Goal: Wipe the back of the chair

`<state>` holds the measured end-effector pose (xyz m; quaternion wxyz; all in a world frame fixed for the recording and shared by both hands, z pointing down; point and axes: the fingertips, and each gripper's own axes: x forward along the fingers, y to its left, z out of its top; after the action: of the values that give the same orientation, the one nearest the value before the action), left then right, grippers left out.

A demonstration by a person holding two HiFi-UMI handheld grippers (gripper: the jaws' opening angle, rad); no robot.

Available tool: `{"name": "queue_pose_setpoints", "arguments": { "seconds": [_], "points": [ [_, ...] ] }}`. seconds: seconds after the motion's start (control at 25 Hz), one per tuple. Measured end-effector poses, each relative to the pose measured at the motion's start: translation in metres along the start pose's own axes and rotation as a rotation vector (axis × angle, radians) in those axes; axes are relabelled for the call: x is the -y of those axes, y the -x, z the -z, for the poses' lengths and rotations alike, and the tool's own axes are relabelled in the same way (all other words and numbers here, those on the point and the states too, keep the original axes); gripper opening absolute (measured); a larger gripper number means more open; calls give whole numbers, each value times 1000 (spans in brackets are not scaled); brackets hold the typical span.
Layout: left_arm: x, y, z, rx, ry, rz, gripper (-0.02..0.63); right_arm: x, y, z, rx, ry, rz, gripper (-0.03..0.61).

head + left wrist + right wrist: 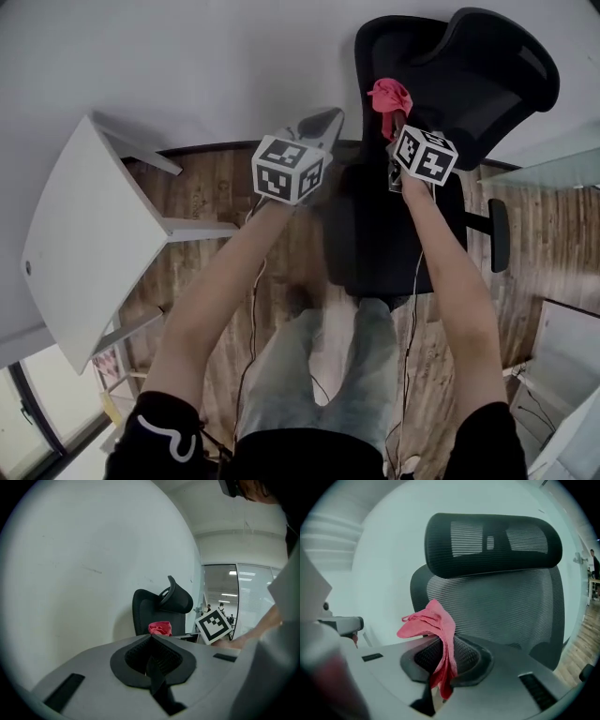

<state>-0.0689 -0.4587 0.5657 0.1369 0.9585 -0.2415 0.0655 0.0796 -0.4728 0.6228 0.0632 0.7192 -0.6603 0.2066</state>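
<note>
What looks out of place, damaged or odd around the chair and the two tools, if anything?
Nothing stands out. The chair stands upright and its mesh back looks whole. The right tool is shut on the pink cloth, which hangs bunched. The left tool is shut and empty.

- The chair (450, 84) stands ahead of you, by the wall (234, 56).
- The cloth (389, 97), in your right gripper (397, 124), is before its back.
- The table (84, 234) lies left of your left gripper (322, 127).
</note>
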Motion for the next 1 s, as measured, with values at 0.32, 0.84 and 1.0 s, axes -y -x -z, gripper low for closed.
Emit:
{"name": "queue_pose_setpoints", "arguments": {
  "seconds": [0.32,0.84,1.0],
  "points": [
    [-9,11,13,-13,-43,-31,25,-38,-19,17,-26,89,-123,67],
    [34,-41,15,18,-27,-127,25,9,-26,13,-40,167,-192,69],
    [52,-56,11,23,-41,-158,25,52,-20,5,-26,140,-179,69]
  ]
}}
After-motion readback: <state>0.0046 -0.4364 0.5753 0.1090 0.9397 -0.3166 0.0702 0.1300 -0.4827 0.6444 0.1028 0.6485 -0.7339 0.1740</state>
